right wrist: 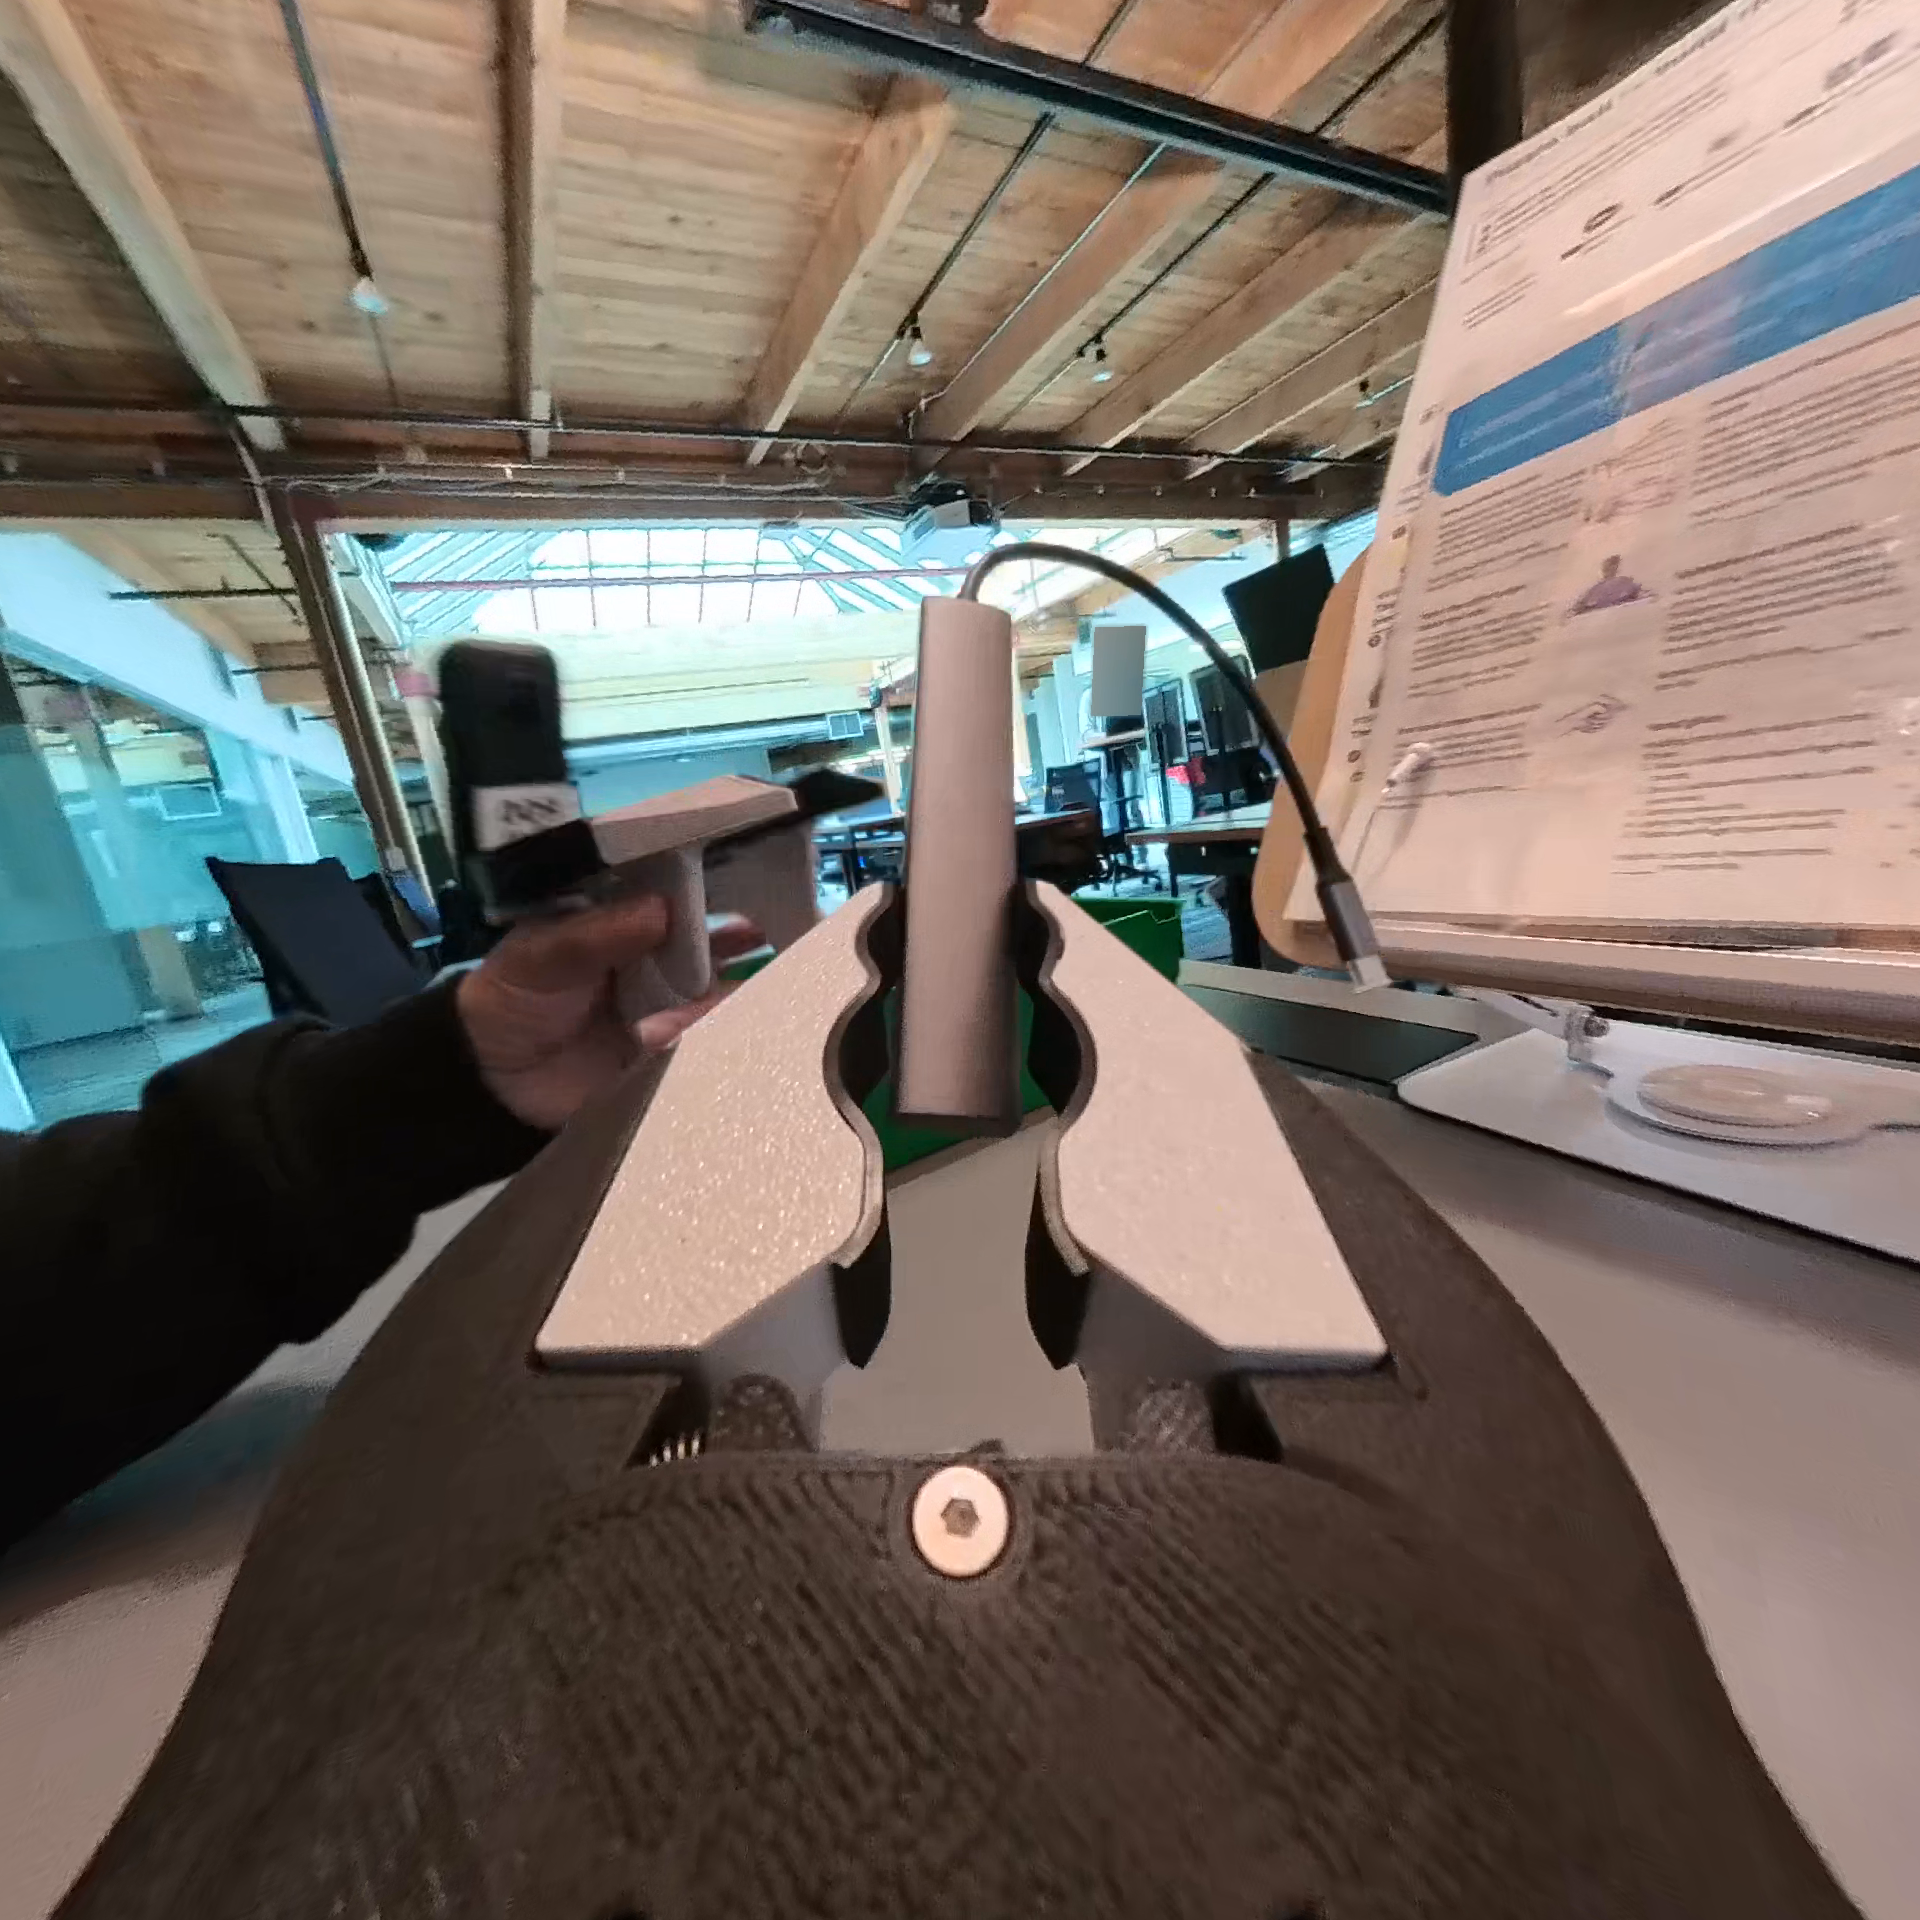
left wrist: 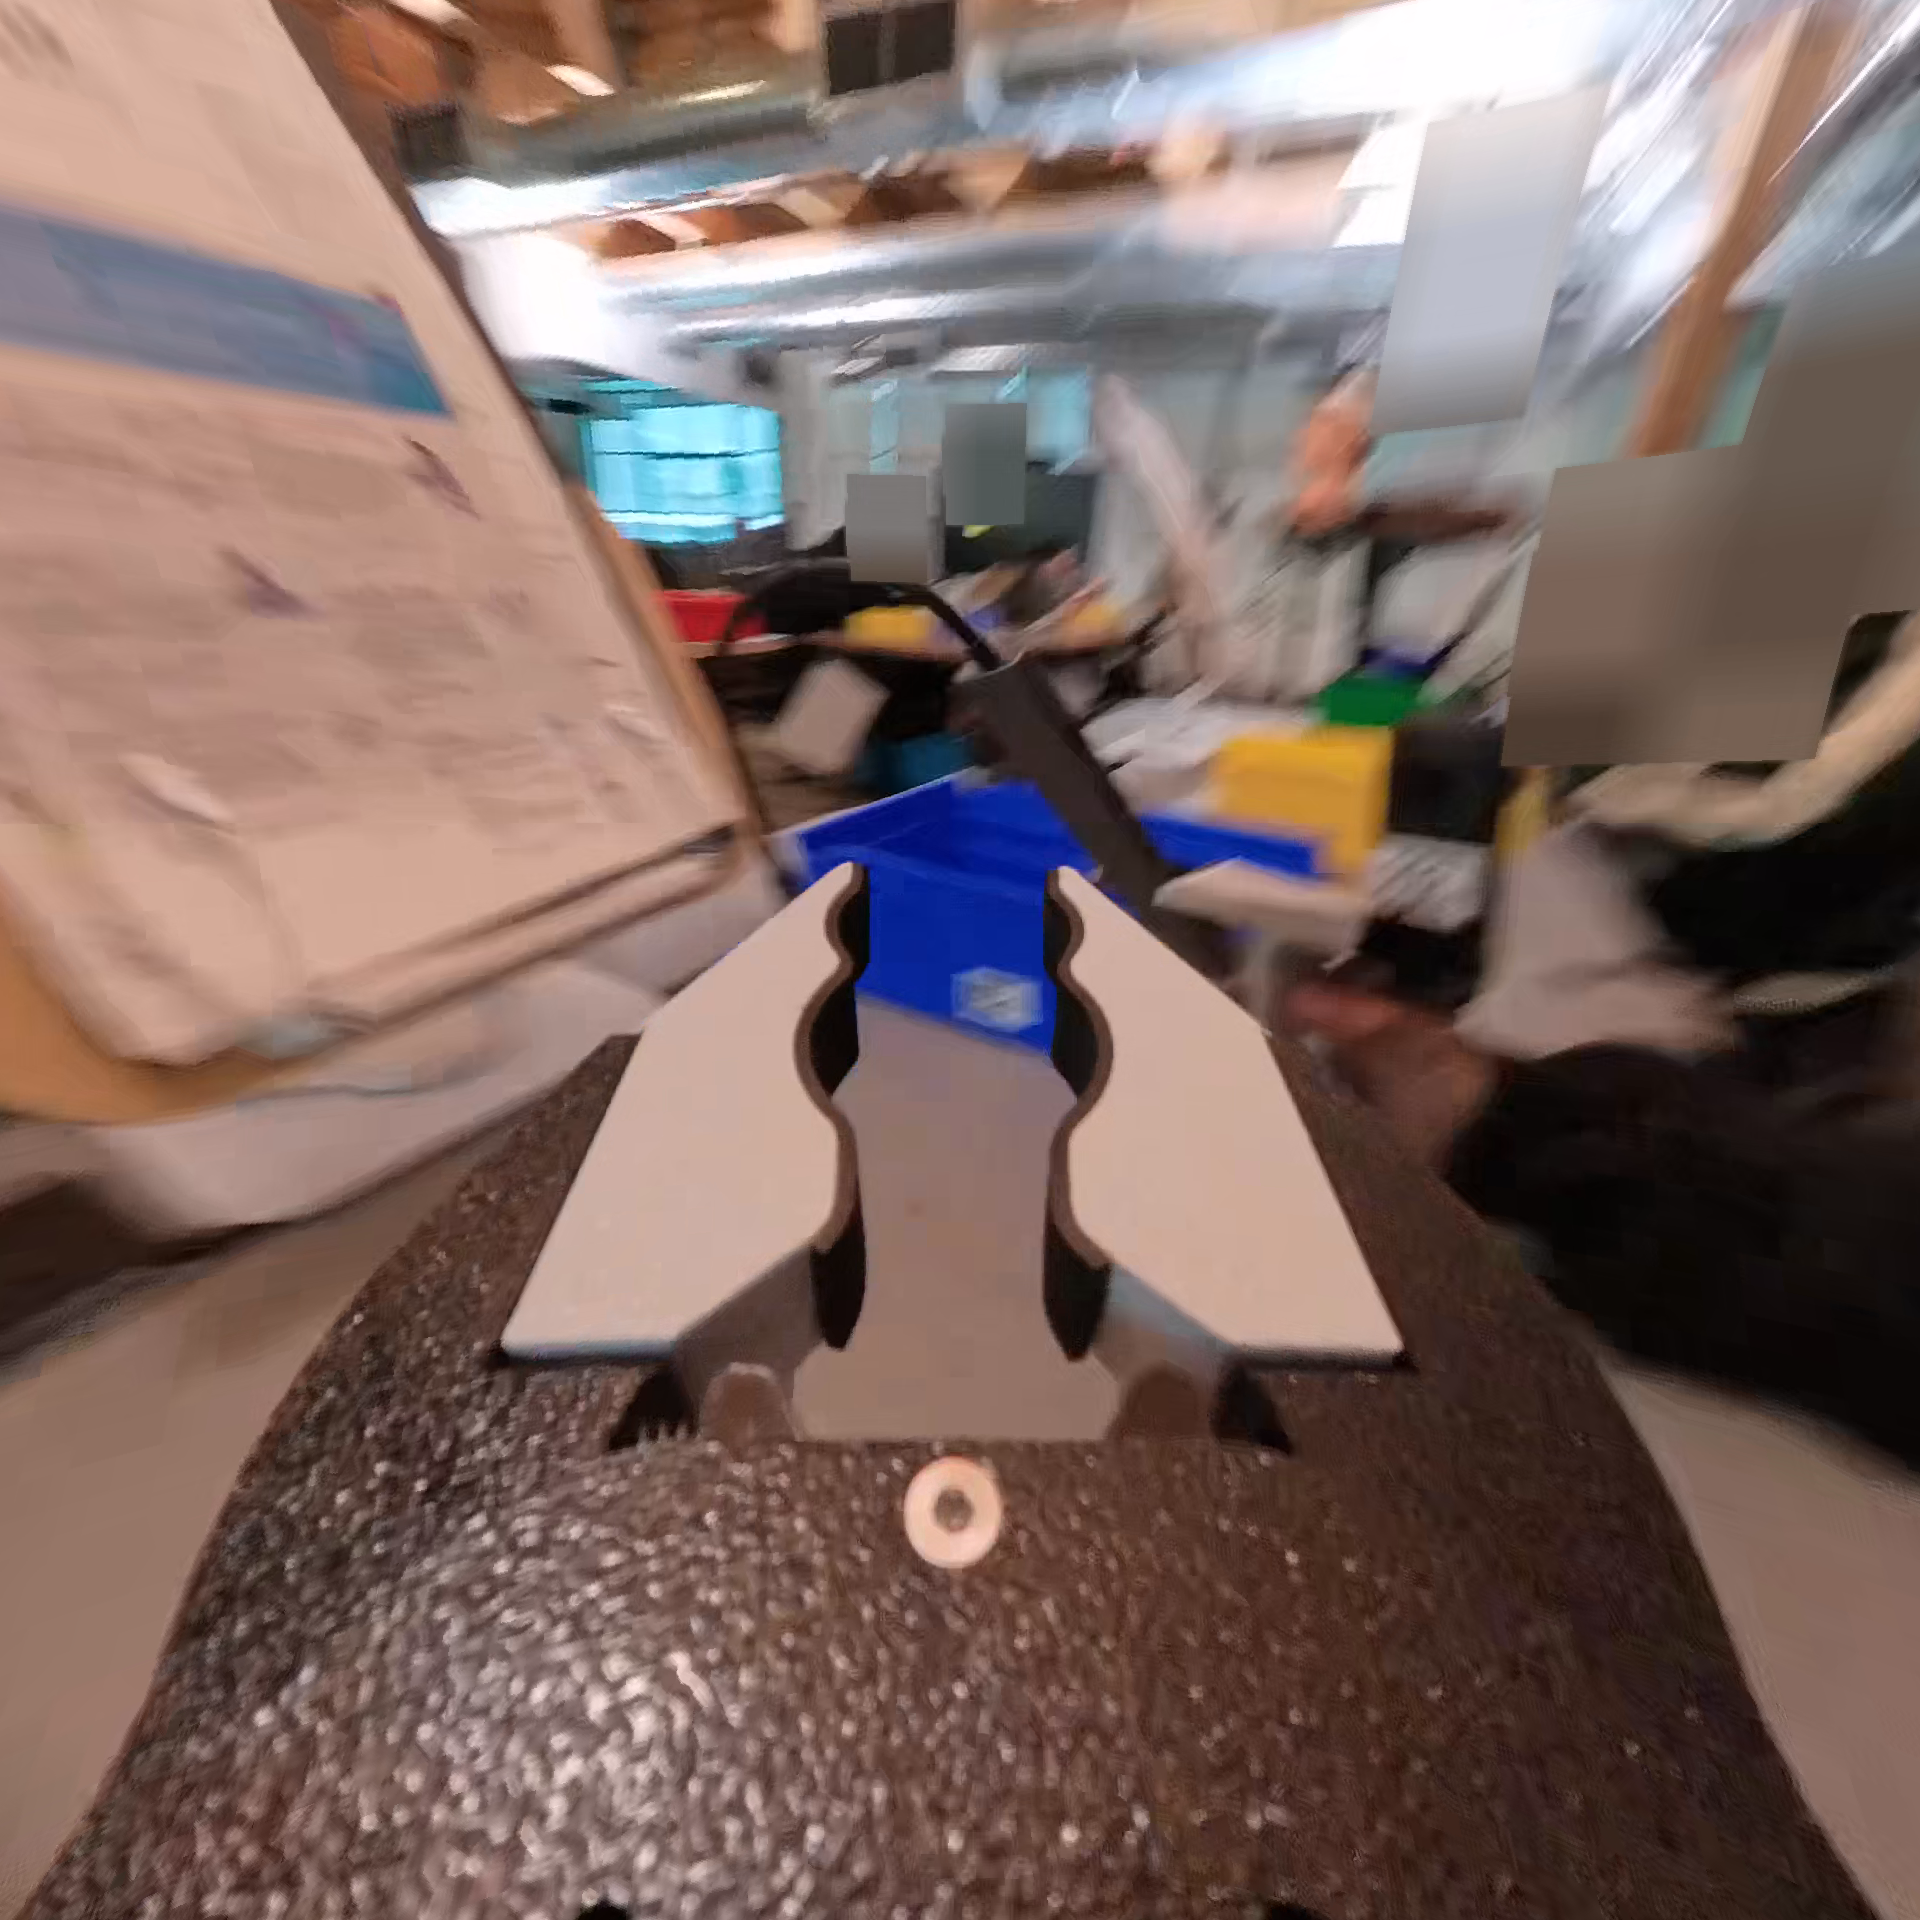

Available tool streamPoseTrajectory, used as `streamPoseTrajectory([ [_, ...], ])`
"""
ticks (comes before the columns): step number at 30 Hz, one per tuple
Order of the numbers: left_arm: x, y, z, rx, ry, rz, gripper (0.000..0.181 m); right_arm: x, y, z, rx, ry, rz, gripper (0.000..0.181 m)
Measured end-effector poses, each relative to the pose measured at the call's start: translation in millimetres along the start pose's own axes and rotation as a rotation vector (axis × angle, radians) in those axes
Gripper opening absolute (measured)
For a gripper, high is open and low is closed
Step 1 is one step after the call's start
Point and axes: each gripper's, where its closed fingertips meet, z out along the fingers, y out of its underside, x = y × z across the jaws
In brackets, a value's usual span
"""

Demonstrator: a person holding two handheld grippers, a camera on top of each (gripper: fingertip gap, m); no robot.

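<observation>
My right gripper (right wrist: pixel 956 896) is shut on a grey aluminium USB hub (right wrist: pixel 956 727) and holds it upright above the table. The hub's black cable (right wrist: pixel 1226 686) arcs off its top to the right and ends in a loose plug (right wrist: pixel 1356 940) beside the poster stand. My left gripper (left wrist: pixel 954 883) is open and empty, and its view is motion-blurred. It points toward a blue bin (left wrist: pixel 935 925). The hub (left wrist: pixel 1049 769) shows there as a dark slanted bar just beyond my fingertips. In the right wrist view a hand (right wrist: pixel 561 1008) holds the left gripper (right wrist: pixel 800 800) to the hub's left.
A printed poster on a tilted board (right wrist: pixel 1683 582) stands close on the right; it fills the left of the left wrist view (left wrist: pixel 291 582). A white pad with a round disc (right wrist: pixel 1714 1103) lies on the grey table (right wrist: pixel 1714 1455). A green bin (right wrist: pixel 1127 920) and yellow bins (left wrist: pixel 1304 784) sit beyond. The grippers' ends are close to 8 cm from one another.
</observation>
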Motion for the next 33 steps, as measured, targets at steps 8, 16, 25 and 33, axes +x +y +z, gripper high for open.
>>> streamPoseTrajectory([
  [8,-5.4,-21.8,3.6,-0.485,-0.356,1.423,0.063,3.6,22.1,3.0,-0.174,0.028,-0.062,0.020],
  [16,-21.5,33.5,22.3,-0.660,-0.332,1.957,0.014,-16.4,41.5,11.7,-0.260,-0.017,-0.147,0.020],
  [25,-19.0,19.6,28.6,-0.451,-0.524,1.871,0.007,-9.3,15.6,12.2,-0.057,0.058,-0.028,0.056],
  [33,-25.0,30.1,35.7,-0.437,-0.555,1.718,0.007,-9.7,8.0,11.4,-0.023,0.099,-0.117,0.053],
])
